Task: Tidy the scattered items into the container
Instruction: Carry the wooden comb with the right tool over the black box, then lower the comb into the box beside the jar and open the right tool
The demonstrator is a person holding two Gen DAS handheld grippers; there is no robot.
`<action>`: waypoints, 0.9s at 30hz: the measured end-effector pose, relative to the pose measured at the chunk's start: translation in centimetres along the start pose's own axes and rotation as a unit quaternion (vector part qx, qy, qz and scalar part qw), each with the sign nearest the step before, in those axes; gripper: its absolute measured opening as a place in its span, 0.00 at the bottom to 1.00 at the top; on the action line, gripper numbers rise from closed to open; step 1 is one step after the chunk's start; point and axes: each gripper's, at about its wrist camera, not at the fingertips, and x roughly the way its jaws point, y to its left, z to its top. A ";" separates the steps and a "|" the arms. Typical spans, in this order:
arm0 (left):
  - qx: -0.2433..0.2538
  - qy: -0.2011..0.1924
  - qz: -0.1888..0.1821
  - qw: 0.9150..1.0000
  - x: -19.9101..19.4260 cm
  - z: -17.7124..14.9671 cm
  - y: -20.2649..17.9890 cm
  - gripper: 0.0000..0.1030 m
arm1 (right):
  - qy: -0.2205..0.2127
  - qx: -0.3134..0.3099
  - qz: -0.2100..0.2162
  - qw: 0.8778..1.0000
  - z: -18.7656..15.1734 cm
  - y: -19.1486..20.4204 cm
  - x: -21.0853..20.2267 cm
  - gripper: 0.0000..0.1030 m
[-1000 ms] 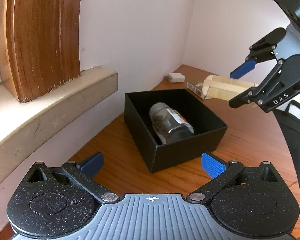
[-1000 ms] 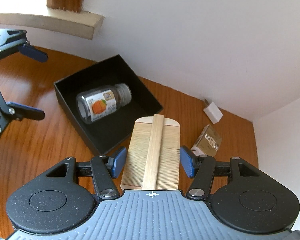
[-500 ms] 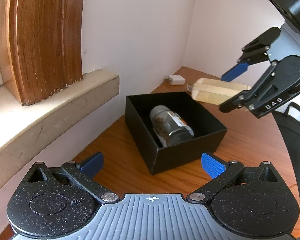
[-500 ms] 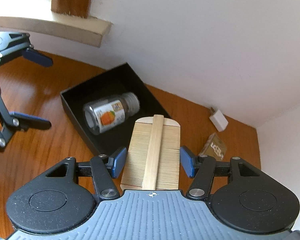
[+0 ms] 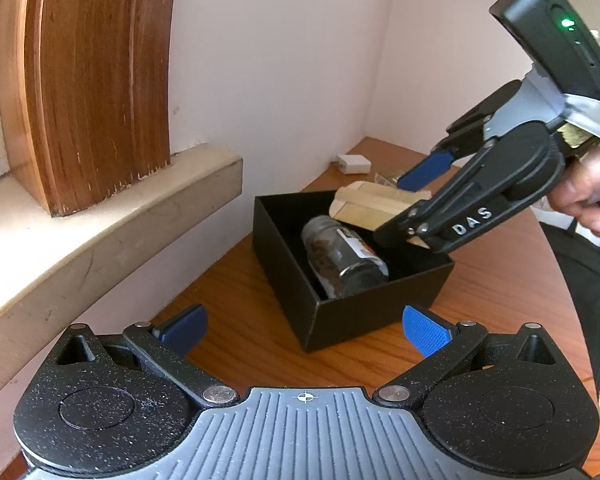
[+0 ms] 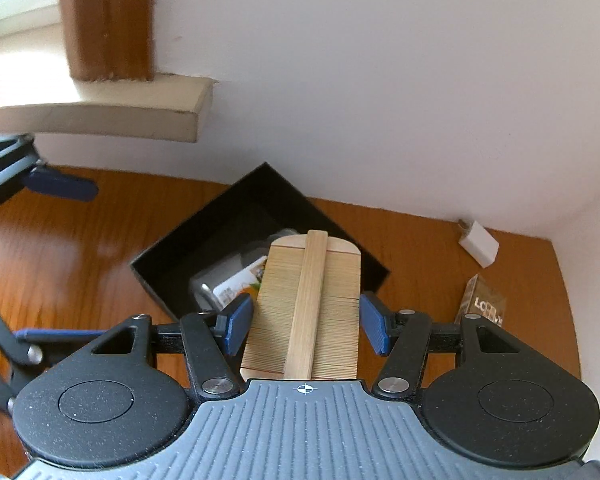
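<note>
Wooden comb (image 6: 308,304) clamped in my right gripper (image 6: 306,322), over black box (image 5: 364,320) w/ jar (image 5: 342,258) inside. Left gripper (image 5: 304,330) apart, idle, near side. Next: lower & let go.

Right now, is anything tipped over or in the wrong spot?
Yes. The jar lies on its side in the black box. A small brown packet and a white block sit out on the table, not in the box.
</note>
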 end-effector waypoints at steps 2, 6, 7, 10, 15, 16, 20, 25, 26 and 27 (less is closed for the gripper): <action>0.000 0.000 0.000 1.000 0.0 0.0 0.0 1.00 | -0.001 0.006 -0.008 1.000 0.1 0.0 0.2 0.57; 0.000 0.000 -0.001 1.000 0.0 0.0 0.0 1.00 | 0.002 0.010 -0.024 1.000 0.2 -0.1 0.5 0.57; 0.000 0.000 -0.001 1.000 0.0 0.0 0.0 1.00 | 0.002 0.011 -0.025 1.000 0.1 -0.1 0.5 0.57; 0.001 0.000 -0.001 1.000 0.0 0.0 0.0 1.00 | -0.004 0.011 -0.014 1.000 0.0 0.0 0.1 0.65; 0.002 0.001 0.000 1.000 0.1 -0.1 -0.1 1.00 | -0.018 0.003 -0.016 1.000 -0.2 -0.2 -1.1 0.66; 0.002 0.001 0.000 1.000 0.1 -0.1 -0.1 1.00 | -0.019 0.003 -0.019 1.000 -0.4 -0.4 -1.3 0.66; 0.004 0.000 0.000 1.000 0.1 0.0 -0.2 1.00 | -0.020 0.006 -0.030 0.999 -0.8 -1.2 -1.8 0.66; 0.004 0.000 0.000 1.000 0.2 0.0 -0.2 1.00 | -0.017 0.004 -0.040 0.999 -1.8 -1.9 -1.8 0.66; 0.004 0.000 0.001 1.000 0.3 0.0 -0.2 1.00 | -0.017 0.007 -0.040 0.999 -2.0 -2.1 -1.8 0.66; 0.004 0.000 0.001 1.000 0.3 0.0 -0.2 1.00 | -0.018 0.011 -0.039 0.999 -2.3 -2.4 -1.8 0.66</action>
